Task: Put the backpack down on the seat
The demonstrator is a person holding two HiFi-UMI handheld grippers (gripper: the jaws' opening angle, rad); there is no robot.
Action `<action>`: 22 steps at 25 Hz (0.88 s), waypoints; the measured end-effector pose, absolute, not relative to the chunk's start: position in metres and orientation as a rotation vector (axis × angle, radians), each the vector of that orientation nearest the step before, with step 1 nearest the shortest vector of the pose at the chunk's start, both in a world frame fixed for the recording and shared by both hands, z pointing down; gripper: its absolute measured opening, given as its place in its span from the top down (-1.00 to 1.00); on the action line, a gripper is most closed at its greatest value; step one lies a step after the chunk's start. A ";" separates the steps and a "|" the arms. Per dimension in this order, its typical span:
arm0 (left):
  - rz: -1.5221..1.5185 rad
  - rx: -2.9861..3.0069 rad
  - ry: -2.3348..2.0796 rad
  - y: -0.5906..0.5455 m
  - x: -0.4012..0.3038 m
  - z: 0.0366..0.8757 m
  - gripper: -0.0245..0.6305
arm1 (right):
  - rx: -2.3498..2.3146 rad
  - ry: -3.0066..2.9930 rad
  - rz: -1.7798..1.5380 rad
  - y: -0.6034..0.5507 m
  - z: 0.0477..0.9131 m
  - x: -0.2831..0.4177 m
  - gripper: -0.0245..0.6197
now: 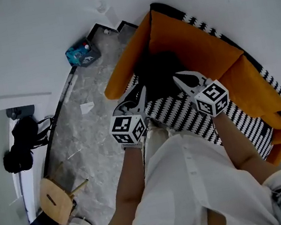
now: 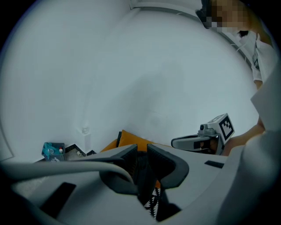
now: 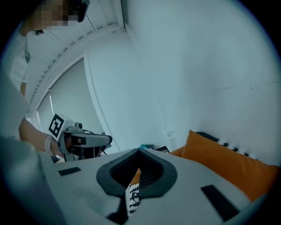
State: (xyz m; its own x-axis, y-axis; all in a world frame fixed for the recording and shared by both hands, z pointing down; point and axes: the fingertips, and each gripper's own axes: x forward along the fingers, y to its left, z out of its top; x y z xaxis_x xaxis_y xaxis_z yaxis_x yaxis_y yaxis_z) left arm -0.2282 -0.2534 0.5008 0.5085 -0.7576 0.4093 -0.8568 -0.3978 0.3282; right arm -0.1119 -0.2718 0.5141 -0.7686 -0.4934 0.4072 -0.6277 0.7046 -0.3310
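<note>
A person stands over a sofa, tongs in each hand. The black backpack (image 1: 157,69) lies on the striped seat (image 1: 183,115), up against the orange cushions (image 1: 193,47). The left tongs (image 1: 140,94) reach its near edge and pinch a dark fold of it in a narrow gap (seen plainly from the left gripper view). The right tongs (image 1: 182,78) hover just beside the bag, pressed together on nothing. A teal box (image 1: 78,54) sits in the corner of the marble floor (image 1: 91,139).
</note>
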 end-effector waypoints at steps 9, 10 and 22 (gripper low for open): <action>0.279 2.255 -1.303 -0.250 -0.221 0.505 0.67 | 0.856 -2.624 0.680 -0.266 0.518 -0.108 0.87; 0.275 2.254 -1.301 -0.250 -0.220 0.505 0.67 | 0.856 -2.623 0.680 -0.265 0.519 -0.108 0.87; 0.277 2.230 -1.290 -0.248 -0.210 0.513 0.67 | 0.866 -2.608 0.702 -0.263 0.527 -0.098 0.87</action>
